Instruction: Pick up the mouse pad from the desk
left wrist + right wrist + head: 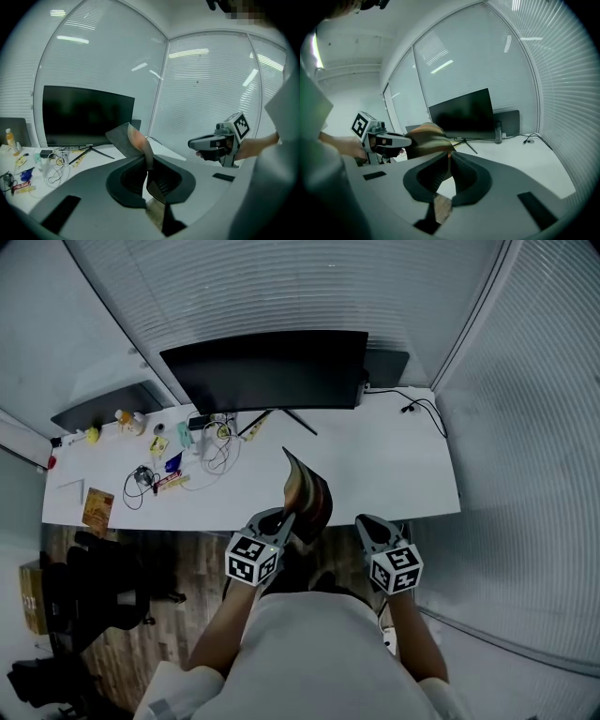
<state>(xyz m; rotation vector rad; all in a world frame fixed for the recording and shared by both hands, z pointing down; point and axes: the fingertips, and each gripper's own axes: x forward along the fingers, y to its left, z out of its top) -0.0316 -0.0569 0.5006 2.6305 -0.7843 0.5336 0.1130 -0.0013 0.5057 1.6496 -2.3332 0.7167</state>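
Note:
The mouse pad [307,491] hangs in the air over the front edge of the white desk [375,465], bent into a curve, brown and striped on one face, grey on the other. My left gripper [286,518] is shut on its lower edge. In the left gripper view the pad [126,136] rises from between the closed jaws of the left gripper [148,164]. My right gripper [364,521] hovers just right of the pad, apart from it, jaws together with nothing in them. The right gripper view shows the pad [424,138] at the left gripper's tip [408,139], beyond the right gripper [449,157].
A wide black monitor [267,371] stands at the back of the desk. Cables, small bottles and packets [178,460] crowd the desk's left part. A black cable [422,409] lies at the back right. A dark office chair [84,587] stands on the wooden floor at the left.

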